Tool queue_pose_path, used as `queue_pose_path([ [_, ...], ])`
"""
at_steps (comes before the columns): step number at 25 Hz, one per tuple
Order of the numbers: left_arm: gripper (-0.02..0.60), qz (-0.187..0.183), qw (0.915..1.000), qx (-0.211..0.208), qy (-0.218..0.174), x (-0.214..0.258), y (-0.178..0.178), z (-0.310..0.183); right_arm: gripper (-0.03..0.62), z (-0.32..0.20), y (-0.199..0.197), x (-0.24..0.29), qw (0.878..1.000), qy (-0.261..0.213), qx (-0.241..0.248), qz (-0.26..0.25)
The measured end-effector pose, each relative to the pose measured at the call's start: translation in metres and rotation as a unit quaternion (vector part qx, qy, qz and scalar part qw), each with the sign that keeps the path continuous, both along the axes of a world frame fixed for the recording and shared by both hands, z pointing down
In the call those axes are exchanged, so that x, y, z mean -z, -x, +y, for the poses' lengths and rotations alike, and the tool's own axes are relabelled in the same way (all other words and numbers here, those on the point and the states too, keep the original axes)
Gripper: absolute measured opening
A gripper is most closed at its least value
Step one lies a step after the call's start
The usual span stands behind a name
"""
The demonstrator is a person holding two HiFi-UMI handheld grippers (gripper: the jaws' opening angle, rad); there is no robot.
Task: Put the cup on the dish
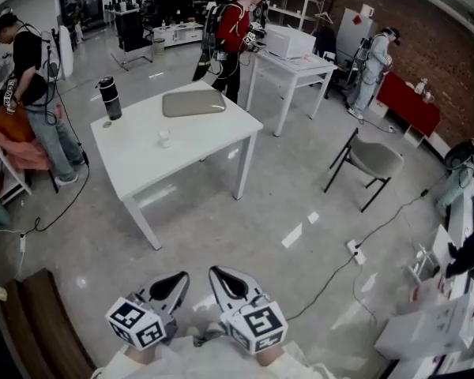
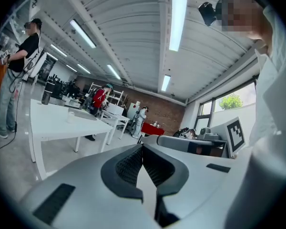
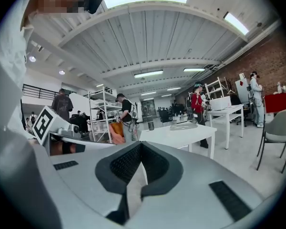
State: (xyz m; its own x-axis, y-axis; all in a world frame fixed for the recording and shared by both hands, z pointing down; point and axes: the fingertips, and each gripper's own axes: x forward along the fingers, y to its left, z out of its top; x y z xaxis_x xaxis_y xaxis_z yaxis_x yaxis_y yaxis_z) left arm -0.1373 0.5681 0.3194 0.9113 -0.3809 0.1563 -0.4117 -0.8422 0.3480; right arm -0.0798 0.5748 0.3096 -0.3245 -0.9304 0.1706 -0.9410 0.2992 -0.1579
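1. Cup [image 1: 164,138]: a small white one, standing alone near the middle of the white table [image 1: 221,144], well apart from both tongs, which are held low and close to the person's body
2. The dish [image 1: 193,103], a flat grey piece, lies farther back on the same table, near the cup but not touching it; a dark flask [image 1: 109,98] stands by the left corner
3. The left gripper [image 1: 174,284] has its jaws pressed together with nothing between them; the right gripper [image 1: 225,281] is the same, closed and empty
4. The cup looks light and stiff, probably smooth-walled, so a nudge could slide or tip it; it is too small here to tell its material or whether it has a handle
5. I would grip it from the side, across the wall about halfway up, with the jaws spread wider than the cup first and only a gentle squeeze
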Motion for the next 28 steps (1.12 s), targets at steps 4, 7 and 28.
queue_pose_path([
  [4,0.008,-0.005,1.0,0.005,-0.001,-0.008,-0.012,0.001,0.011,0.0,-0.012,-0.014,1.0,0.009,0.007,-0.004],
  [7,0.008,-0.01,0.9998,0.005,0.018,-0.022,-0.019,0.001,0.011,-0.005,-0.021,-0.026,1.0,0.027,0.002,-0.004],
  [28,0.009,-0.017,0.9993,-0.033,-0.009,-0.009,-0.035,-0.274,0.011,-0.28,-0.024,-0.014,1.0,0.003,-0.005,0.025],
])
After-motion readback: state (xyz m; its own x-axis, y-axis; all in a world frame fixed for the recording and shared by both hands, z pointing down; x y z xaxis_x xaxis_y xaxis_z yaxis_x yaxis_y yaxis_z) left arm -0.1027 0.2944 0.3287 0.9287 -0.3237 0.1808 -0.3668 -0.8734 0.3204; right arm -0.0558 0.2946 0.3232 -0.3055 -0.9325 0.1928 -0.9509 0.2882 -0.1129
